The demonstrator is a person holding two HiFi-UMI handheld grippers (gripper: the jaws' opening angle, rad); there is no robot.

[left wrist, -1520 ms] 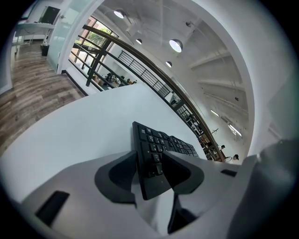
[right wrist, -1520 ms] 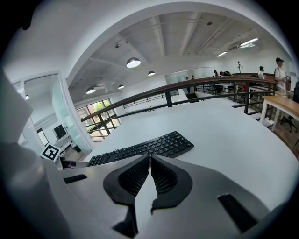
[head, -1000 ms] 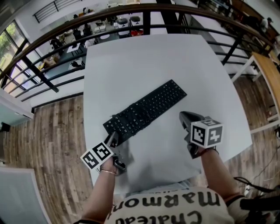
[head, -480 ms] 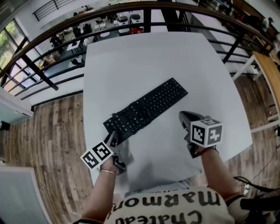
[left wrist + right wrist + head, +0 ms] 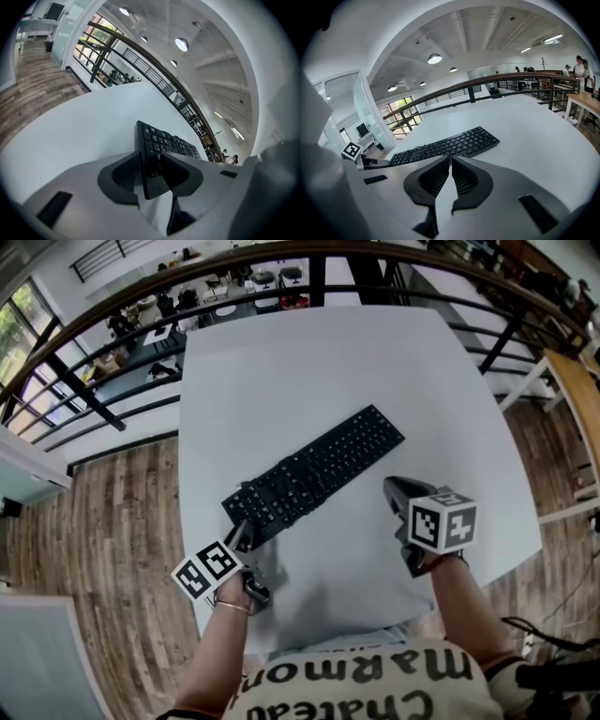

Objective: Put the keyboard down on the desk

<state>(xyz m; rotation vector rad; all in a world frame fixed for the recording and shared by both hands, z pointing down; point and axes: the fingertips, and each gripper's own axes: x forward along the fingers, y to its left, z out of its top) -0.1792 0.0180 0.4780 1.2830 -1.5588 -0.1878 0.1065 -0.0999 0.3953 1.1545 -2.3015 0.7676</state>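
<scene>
Left fingers (image 5: 121, 177) just closed on diagonal keyboard (image 5: 314, 473).

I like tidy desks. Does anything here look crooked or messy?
The long black keyboard sits slanted across the white desk, not square with its edges. Nothing looks spilled or broken.

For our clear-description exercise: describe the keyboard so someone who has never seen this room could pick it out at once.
Find the big white desk beside the dark railing. Slantwise across its middle stretches the keyboard, long, flat and black. It is the only dark slab there, and its near end sits between the left gripper's jaws, which have just been closing on it.
</scene>
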